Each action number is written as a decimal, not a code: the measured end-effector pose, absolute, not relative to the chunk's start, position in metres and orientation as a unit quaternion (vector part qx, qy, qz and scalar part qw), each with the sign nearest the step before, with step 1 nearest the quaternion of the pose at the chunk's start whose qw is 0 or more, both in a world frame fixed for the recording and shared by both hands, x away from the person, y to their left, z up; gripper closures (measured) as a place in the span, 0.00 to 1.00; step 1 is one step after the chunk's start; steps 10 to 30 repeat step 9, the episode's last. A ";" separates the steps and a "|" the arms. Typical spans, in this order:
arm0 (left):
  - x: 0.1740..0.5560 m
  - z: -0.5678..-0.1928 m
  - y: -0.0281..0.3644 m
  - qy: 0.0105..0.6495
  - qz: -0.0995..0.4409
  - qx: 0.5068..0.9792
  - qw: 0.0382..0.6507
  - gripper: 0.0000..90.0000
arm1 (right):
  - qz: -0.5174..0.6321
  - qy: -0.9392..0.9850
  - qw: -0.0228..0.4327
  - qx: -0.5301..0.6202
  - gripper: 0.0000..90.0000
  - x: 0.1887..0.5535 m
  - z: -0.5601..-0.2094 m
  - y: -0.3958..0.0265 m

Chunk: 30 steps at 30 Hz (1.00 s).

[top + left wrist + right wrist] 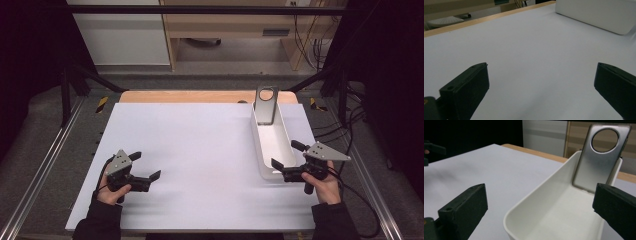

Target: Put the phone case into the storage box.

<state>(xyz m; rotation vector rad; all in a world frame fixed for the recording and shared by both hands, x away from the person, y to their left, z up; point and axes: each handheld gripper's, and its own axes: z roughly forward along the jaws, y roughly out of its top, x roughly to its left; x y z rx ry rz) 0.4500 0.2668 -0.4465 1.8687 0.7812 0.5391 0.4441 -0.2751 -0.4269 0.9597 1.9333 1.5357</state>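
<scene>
Leaning against the far end wall of the white bin (272, 137), the silver phone (265, 104) stands nearly upright, camera ring at the top. From the right gripper (283, 170), poised at the bin's near end with jaws apart and empty, the phone lies at about 12 o'clock, straight down the bin's long axis. The left gripper (148, 167), also spread wide, hovers over bare table (200, 150), well apart at roughly 9 o'clock, so the right is nearer.

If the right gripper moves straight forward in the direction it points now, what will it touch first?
Probably the near end of the white bin: the right gripper has its open jaws either side of that rim. The silver phone leans at the far end, well behind it.
</scene>
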 end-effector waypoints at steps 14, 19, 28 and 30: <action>0.449 -0.445 0.267 0.319 0.224 0.771 0.503 0.00 | 0.554 0.707 0.246 0.366 0.00 0.437 -0.438 -0.288; 0.449 -0.445 0.267 0.319 0.224 0.771 0.503 0.00 | 0.554 0.707 0.246 0.366 0.00 0.437 -0.438 -0.288; 0.449 -0.445 0.267 0.319 0.224 0.771 0.503 0.00 | 0.554 0.707 0.246 0.366 0.00 0.437 -0.438 -0.288; 0.449 -0.445 0.267 0.319 0.224 0.771 0.503 0.00 | 0.554 0.707 0.246 0.366 0.00 0.437 -0.438 -0.288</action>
